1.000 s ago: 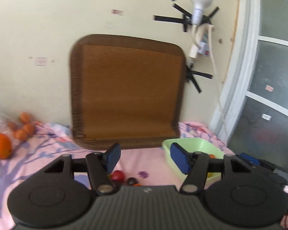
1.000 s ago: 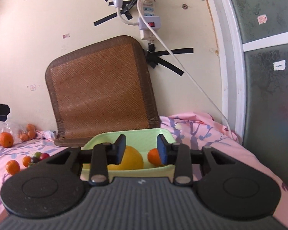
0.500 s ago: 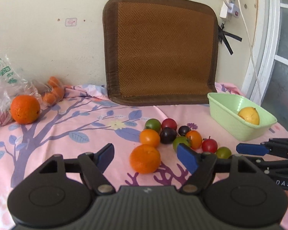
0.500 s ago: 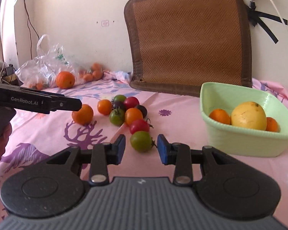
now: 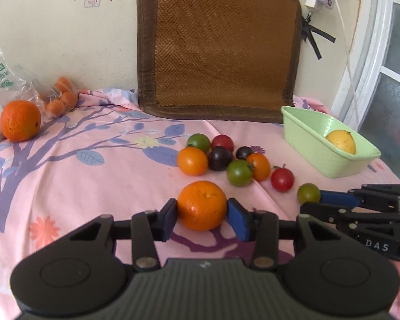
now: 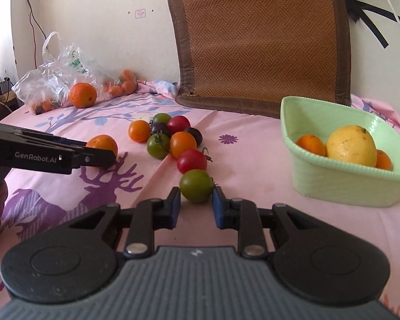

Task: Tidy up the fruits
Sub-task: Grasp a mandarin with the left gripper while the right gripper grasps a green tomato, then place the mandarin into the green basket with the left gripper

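My left gripper (image 5: 202,217) has its blue pads on both sides of an orange (image 5: 202,205) lying on the pink cloth; the pads touch its sides. My right gripper (image 6: 195,206) stands around a green tomato (image 6: 196,185) on the cloth, its pads close to the tomato's sides with small gaps. A cluster of red, orange, green and dark tomatoes (image 5: 226,160) lies beyond both. A light green basket (image 6: 341,178) at the right holds a yellow fruit (image 6: 351,145) and two small oranges.
A woven brown mat (image 5: 221,48) leans on the back wall. A big orange (image 5: 20,120) and a plastic bag (image 6: 56,80) with small oranges lie at the far left. A window frame and a power cord are at the right.
Both grippers have tilted down from the wall to the cloth and moved forward. The left jaws have closed in on the orange; the right gripper has come up around the green tomato.
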Demonstrator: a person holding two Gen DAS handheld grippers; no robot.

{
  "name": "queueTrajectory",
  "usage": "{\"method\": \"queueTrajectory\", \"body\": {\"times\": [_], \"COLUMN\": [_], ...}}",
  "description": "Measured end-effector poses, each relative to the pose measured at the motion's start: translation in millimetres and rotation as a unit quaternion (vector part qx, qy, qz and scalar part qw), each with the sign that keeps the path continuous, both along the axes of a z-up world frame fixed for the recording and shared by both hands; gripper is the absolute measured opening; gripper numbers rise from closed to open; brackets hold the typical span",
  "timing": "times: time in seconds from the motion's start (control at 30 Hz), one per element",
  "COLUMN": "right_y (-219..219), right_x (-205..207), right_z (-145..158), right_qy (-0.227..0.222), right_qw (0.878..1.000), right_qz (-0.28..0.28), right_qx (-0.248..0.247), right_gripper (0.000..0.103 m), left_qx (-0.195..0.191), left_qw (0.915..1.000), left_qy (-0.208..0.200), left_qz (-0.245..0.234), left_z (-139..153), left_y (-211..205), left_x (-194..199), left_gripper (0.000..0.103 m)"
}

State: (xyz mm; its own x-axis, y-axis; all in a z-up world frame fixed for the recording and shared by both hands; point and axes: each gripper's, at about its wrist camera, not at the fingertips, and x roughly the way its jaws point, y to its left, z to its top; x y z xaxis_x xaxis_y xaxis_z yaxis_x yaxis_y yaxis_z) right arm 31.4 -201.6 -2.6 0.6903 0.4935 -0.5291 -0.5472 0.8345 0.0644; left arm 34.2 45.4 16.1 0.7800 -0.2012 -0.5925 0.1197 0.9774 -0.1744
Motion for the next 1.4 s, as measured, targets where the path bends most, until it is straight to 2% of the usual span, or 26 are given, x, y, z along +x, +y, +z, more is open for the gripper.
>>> {"method": "queueTrajectory", "body": {"times": [0.17, 0.3, 0.6, 0.67, 0.77, 1.07, 1.13, 1.23, 1.4], "right_y": [-16.7, -22.4, -29.8, -31.5, -31.8, -31.6, -31.9, -30.2, -32.5], "right_x": [-35.8, -47.1, -40.9, -40.4, -40.1, -40.0, -39.4, -40.8, -44.7], "right_z": [2.7, 0.8, -4.1, -4.4, -4.3, -3.7, -3.7, -3.6, -1.2], "right_qy": [-0.037, -0.058, -0.021, -0.016, -0.014, -0.018, -0.018, -0.025, -0.043], "right_qw": [0.999, 0.997, 0.999, 0.999, 0.999, 0.999, 0.999, 0.999, 0.998], "right_qz": [-0.011, -0.022, -0.029, -0.029, -0.03, -0.029, -0.028, -0.027, -0.033], "right_qx": [-0.005, -0.034, -0.017, -0.01, -0.007, -0.012, -0.014, -0.021, -0.015], "right_gripper": [0.028, 0.028, 0.029, 0.029, 0.029, 0.029, 0.029, 0.028, 0.027], "left_qx": [-0.03, -0.024, -0.017, -0.008, 0.005, 0.013, 0.012, 0.009, -0.005], "left_qw": [0.998, 0.9964, 0.9968, 0.9968, 0.9965, 0.9965, 0.9965, 0.997, 0.997], "left_qy": [-0.018, -0.007, -0.004, -0.005, -0.008, -0.01, -0.01, -0.01, -0.01], "left_qz": [-0.053, -0.081, -0.078, -0.079, -0.083, -0.082, -0.082, -0.077, -0.077], "left_z": [6.7, -0.4, -6.4, -6.3, -6.2, -6.6, -6.6, -6.4, -4.7], "left_y": [-25.9, -47.5, -52.5, -55.3, -59.9, -61.5, -61.2, -59.3, -55.9], "left_x": [-30.0, -35.0, -34.6, -35.0, -36.2, -36.3, -36.4, -36.0, -35.3], "left_gripper": [0.041, 0.041, 0.043, 0.046, 0.051, 0.052, 0.05, 0.042, 0.041]}}
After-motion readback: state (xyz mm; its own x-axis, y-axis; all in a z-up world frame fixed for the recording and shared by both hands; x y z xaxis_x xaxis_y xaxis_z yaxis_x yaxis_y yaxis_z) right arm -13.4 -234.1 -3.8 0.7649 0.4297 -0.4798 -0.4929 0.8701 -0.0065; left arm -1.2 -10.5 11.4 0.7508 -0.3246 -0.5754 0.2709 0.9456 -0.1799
